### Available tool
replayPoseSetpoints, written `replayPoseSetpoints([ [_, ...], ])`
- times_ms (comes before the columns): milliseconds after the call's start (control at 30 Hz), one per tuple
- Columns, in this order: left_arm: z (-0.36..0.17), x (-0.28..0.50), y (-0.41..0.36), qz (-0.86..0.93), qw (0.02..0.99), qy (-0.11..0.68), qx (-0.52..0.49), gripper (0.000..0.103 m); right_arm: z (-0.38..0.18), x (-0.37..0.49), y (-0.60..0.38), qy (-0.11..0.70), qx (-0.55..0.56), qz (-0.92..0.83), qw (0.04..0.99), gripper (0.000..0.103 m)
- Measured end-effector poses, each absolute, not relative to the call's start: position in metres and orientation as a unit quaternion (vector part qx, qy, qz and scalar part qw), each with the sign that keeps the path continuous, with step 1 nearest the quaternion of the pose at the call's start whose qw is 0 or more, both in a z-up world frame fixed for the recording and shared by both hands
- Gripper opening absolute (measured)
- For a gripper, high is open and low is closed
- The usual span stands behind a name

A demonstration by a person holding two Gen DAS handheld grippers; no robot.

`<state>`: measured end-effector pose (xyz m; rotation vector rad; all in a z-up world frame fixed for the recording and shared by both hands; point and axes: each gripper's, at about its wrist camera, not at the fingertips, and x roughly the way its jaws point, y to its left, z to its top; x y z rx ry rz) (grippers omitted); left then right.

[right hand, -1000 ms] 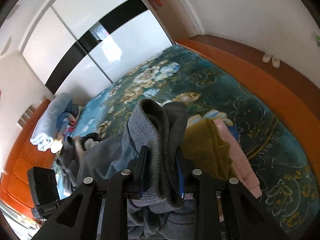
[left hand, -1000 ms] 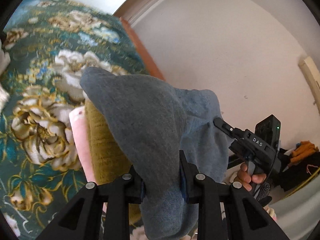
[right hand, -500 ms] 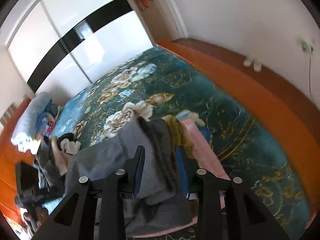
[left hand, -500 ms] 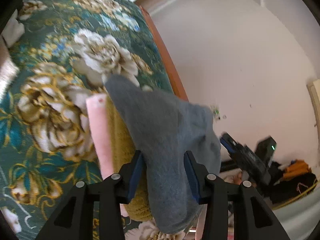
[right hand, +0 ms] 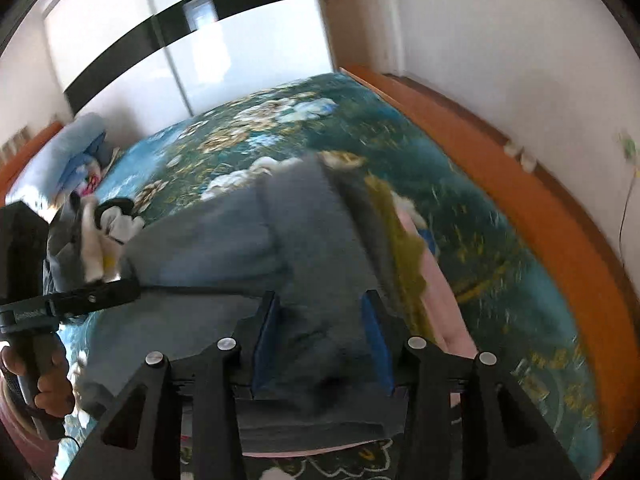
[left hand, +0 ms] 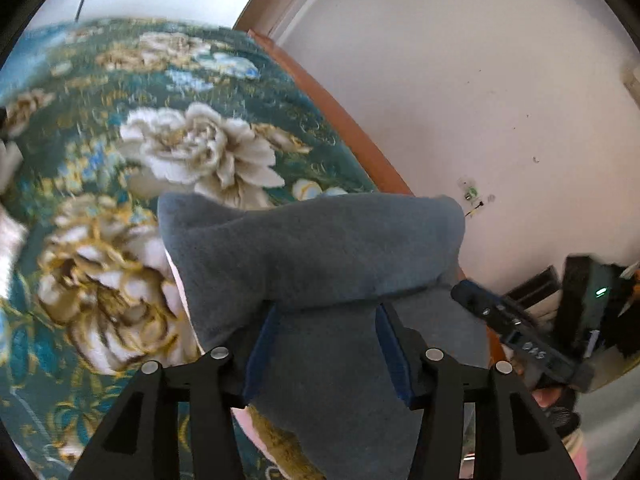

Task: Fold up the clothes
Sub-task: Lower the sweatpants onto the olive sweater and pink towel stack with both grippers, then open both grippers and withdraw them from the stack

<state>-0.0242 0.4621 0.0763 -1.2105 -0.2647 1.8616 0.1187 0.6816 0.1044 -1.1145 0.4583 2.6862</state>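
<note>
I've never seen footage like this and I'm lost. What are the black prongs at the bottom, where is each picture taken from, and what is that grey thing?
There is no robot. A person holds a two-finger gripper in each hand, each with a wide-angle camera looking along its fingers. One picture comes from the left gripper, the other from the right gripper; each also shows the other tool. The black prongs are gripper fingers with blue pads. Between them lies a grey garment, resting on a mustard garment and a pink one, on a bed's floral bedspread. More clothes are piled farther off. Both grippers look parted, cloth loosely between.
</note>
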Motion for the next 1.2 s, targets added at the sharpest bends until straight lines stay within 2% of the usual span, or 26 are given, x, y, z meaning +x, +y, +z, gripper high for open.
replayPoseSetpoints([
  [133,0.081,-0.024,0.462,0.747,0.439,-0.109,-0.487,0.055,0.098,0.127,0.693,0.183,-0.358,0.91,0.1,0.044],
  [267,0.111,-0.001,0.445,0.777,0.432,-0.095,-0.448,0.055,0.118,0.147,0.682,0.187,-0.32,0.923,0.106,0.044],
  [433,0.138,0.054,0.418,0.813,0.435,-0.072,-0.38,0.063,0.127,0.201,0.655,0.204,-0.256,0.941,0.086,0.048],
  [500,0.138,0.078,0.41,0.83,0.421,-0.06,-0.361,0.063,0.116,0.22,0.648,0.203,-0.254,0.941,0.096,0.052],
  [733,0.104,0.137,0.405,0.87,0.359,-0.035,-0.337,0.066,0.064,0.249,0.637,0.217,-0.299,0.924,0.104,0.055],
  [900,0.071,0.161,0.424,0.882,0.325,-0.014,-0.34,0.07,0.045,0.248,0.632,0.195,-0.304,0.925,0.118,0.066],
  [967,0.062,0.167,0.429,0.887,0.314,-0.022,-0.338,0.075,0.041,0.251,0.631,0.184,-0.294,0.929,0.128,0.08],
  [1033,0.056,0.169,0.432,0.898,0.296,-0.03,-0.324,0.09,0.038,0.252,0.633,0.184,-0.283,0.932,0.134,0.084],
  [1067,0.053,0.17,0.434,0.904,0.287,-0.031,-0.316,0.093,0.036,0.251,0.634,0.185,-0.278,0.933,0.138,0.087],
  [1100,0.051,0.171,0.436,0.909,0.278,-0.03,-0.308,0.101,0.033,0.249,0.636,0.184,-0.274,0.934,0.138,0.093],
  [1200,0.045,0.174,0.444,0.923,0.254,-0.022,-0.287,0.103,0.023,0.241,0.64,0.176,-0.267,0.937,0.137,0.1],
])
